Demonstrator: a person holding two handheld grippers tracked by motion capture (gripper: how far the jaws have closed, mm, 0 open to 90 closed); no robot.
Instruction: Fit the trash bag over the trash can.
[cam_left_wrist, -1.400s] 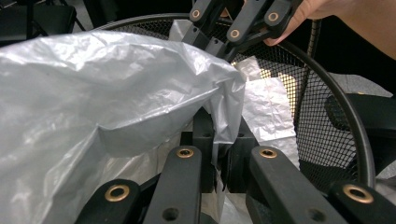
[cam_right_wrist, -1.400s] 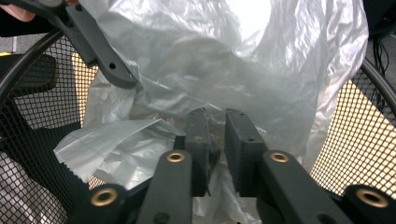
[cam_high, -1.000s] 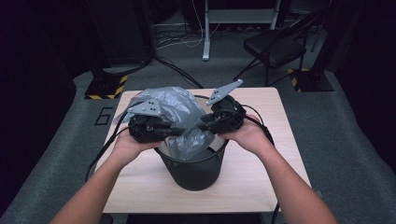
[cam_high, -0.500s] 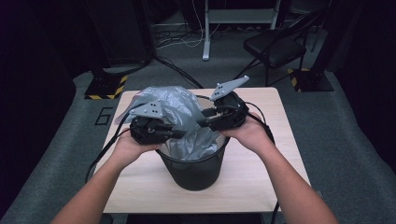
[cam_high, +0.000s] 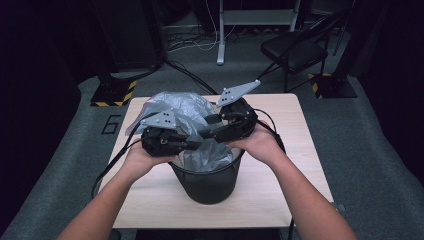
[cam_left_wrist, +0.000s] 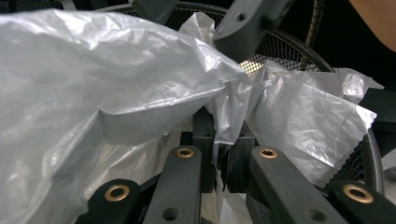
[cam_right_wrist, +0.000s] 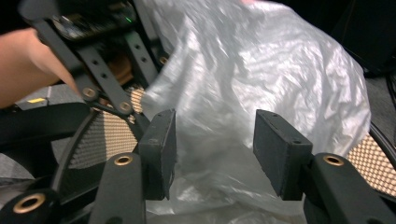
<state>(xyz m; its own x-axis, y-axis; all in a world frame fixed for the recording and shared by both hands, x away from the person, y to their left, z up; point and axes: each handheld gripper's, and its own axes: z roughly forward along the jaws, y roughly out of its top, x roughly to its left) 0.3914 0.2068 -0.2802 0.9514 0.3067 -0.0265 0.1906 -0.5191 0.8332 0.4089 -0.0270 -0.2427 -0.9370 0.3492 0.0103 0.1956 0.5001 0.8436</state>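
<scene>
In the high view, a round black wire-mesh waste bin (cam_high: 207, 175) stands on the light wooden tabletop (cam_high: 150, 200), near the middle of its front half. A crumpled translucent grey plastic bag (cam_high: 172, 107) billows out of the bin and spills over its far rim toward the tabletop's far-left corner. The left gripper (cam_high: 192, 145) sits over the bin's left rim, and the right gripper (cam_high: 207, 127) over the far right rim, pointing left toward the other; both hover at the bag's mouth, close together.

In the left gripper view, the left gripper (cam_left_wrist: 217, 140) is clenched on a fold of the grey bag (cam_left_wrist: 116, 84): the film is pinched between its two black jaws, which stand almost together. The bin's mesh wall (cam_left_wrist: 275, 46) curves behind the bag, and the other gripper's jaws hang in from the top edge.

In the right gripper view, the right gripper (cam_right_wrist: 212, 140) is released. Its jaws have just been opening and now stand well apart, with the bag (cam_right_wrist: 261, 74) lying between and beyond them but not pressed by either pad. The bin's mesh (cam_right_wrist: 107, 135) shows at lower left.
</scene>
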